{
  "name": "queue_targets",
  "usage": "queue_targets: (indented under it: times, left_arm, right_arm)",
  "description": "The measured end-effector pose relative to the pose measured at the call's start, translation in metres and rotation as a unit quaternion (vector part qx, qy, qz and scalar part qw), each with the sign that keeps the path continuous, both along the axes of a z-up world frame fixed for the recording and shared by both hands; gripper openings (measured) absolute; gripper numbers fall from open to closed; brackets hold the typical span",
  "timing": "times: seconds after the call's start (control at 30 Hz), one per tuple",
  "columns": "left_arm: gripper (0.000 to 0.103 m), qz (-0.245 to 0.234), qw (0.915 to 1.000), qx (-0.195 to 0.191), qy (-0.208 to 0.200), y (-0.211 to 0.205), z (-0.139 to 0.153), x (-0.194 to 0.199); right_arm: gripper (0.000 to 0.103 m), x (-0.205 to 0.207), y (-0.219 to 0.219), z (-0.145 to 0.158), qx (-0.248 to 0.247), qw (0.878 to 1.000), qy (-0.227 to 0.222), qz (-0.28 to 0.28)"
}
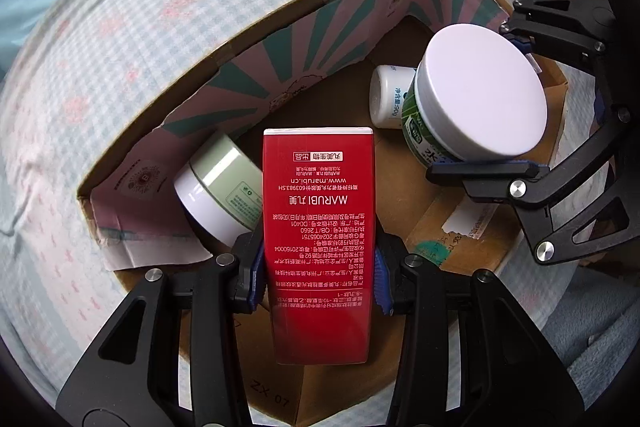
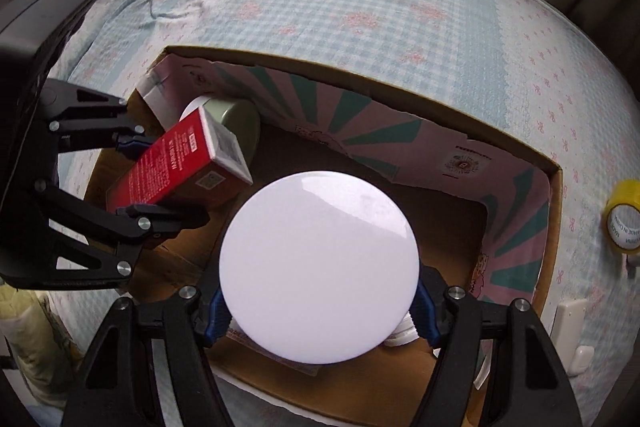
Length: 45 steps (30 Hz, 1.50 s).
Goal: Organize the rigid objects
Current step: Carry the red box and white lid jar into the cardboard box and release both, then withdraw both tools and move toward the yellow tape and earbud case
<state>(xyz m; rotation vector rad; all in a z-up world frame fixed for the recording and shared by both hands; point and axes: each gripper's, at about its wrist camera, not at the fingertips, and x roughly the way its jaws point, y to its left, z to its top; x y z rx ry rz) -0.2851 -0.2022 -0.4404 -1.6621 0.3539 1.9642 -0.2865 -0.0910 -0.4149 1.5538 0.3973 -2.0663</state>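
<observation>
Left gripper (image 1: pixel 320 277): clamped on red Marubi carton (image 1: pixel 320 227). Right gripper (image 2: pixel 318 311): clamped on white-lidded jar (image 2: pixel 320 261). Both over cardboard box (image 2: pixel 552 227).

A home bedroom: a bed under a gingham floral sheet (image 2: pixel 360 27).

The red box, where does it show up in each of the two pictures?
Left wrist view: the red box fills the lower centre, clamped in the left gripper.
Right wrist view: the red box is at the left, tilted.
Shared landmark: the cardboard box with its pink and green lining.
</observation>
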Motion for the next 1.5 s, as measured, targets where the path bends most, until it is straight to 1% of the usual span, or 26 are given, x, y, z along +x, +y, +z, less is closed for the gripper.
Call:
queue_targets:
  times: [0.07, 0.13, 0.2, 0.23, 0.27, 0.3, 0.33, 0.37, 0.4, 0.47, 0.5, 0.63, 0.77, 0.8, 0.93, 1.07, 1.13, 1.2, 1.3, 1.43, 1.5]
  left_arm:
    - [0.038, -0.001, 0.9999, 0.007, -0.007, -0.001, -0.002, -0.001]
    - [0.038, -0.002, 0.9999, 0.012, -0.012, -0.001, -0.002, -0.001]
    - [0.039, -0.01, 0.9998, 0.009, -0.014, 0.001, -0.002, -0.001]
    - [0.046, -0.013, 0.9997, 0.009, -0.018, 0.001, -0.002, 0.0]
    - [0.075, -0.014, 0.9995, 0.017, -0.021, 0.0, 0.001, 0.0]
    - [0.097, -0.013, 0.9994, 0.023, -0.022, -0.002, 0.004, 0.0]
    - [0.103, -0.019, 0.9996, 0.016, -0.015, -0.003, 0.007, 0.002]
    - [0.103, -0.024, 0.9995, 0.016, -0.01, -0.004, 0.01, 0.003]
    - [0.103, -0.025, 0.9996, 0.015, -0.008, -0.007, 0.013, 0.004]
    - [0.103, -0.019, 0.9998, 0.012, -0.002, -0.012, 0.017, 0.004]
    - [0.103, -0.015, 0.9999, 0.008, -0.002, -0.014, 0.017, 0.004]
    - [0.103, 0.006, 0.9999, -0.004, 0.011, -0.019, 0.021, 0.004]
    - [0.103, 0.016, 0.9999, 0.004, 0.005, -0.019, 0.023, 0.004]
    - [0.103, 0.014, 0.9999, 0.002, 0.006, -0.015, 0.027, 0.013]
    - [0.103, 0.01, 0.9999, 0.006, 0.01, -0.008, 0.037, 0.018]
    - [0.103, 0.018, 0.9994, 0.003, 0.028, -0.007, 0.052, 0.025]
    - [0.103, 0.025, 0.9987, -0.004, 0.044, -0.009, 0.063, 0.029]
    - [0.103, 0.031, 0.998, -0.007, 0.054, -0.011, 0.073, 0.032]
    - [0.103, 0.044, 0.9974, -0.005, 0.057, -0.014, 0.087, 0.035]
    - [0.103, 0.063, 0.9961, -0.004, 0.062, -0.011, 0.107, 0.043]
    - [0.103, 0.075, 0.9952, 0.008, 0.062, -0.008, 0.119, 0.048]
  right_arm:
    - [0.067, 0.002, -0.004, -0.002, -0.001, 1.0, 0.002, 0.029]
    - [0.068, 0.003, -0.006, -0.002, -0.005, 0.999, 0.002, 0.043]
    - [0.068, 0.004, -0.006, -0.003, -0.003, 0.999, 0.005, 0.052]
    - [0.068, 0.004, -0.006, -0.003, -0.004, 0.998, 0.004, 0.055]
    - [0.068, 0.003, -0.004, -0.003, -0.007, 0.998, -0.003, 0.059]
    - [0.07, 0.004, -0.002, -0.002, -0.012, 0.998, -0.006, 0.062]
    - [0.083, 0.005, 0.0, 0.002, -0.023, 0.997, 0.0, 0.067]
    - [0.092, 0.005, 0.003, 0.008, -0.033, 0.997, 0.011, 0.07]
    - [0.103, 0.007, 0.006, 0.013, -0.043, 0.996, 0.023, 0.074]
    - [0.103, 0.01, 0.011, 0.022, -0.06, 0.994, 0.045, 0.081]
    - [0.103, 0.011, 0.012, 0.023, -0.058, 0.994, 0.047, 0.086]
    - [0.103, 0.011, 0.014, 0.017, -0.026, 0.995, 0.032, 0.088]
    - [0.103, 0.015, 0.017, 0.021, -0.022, 0.997, 0.026, 0.065]
    - [0.103, 0.016, 0.018, 0.023, -0.022, 0.998, 0.025, 0.06]
    - [0.103, 0.019, 0.02, 0.03, -0.004, 0.999, 0.033, 0.043]
    - [0.103, 0.022, 0.024, 0.043, -0.003, 0.999, 0.039, 0.024]
    - [0.103, 0.025, 0.027, 0.051, -0.001, 0.999, 0.045, 0.014]
    - [0.103, 0.027, 0.031, 0.059, -0.003, 0.999, 0.05, -0.002]
    - [0.103, 0.029, 0.043, 0.076, -0.013, 0.998, 0.05, -0.045]
    - [0.103, 0.036, 0.066, 0.102, -0.028, 0.991, 0.059, -0.118]
    - [0.103, 0.04, 0.081, 0.115, -0.03, 0.986, 0.06, -0.151]
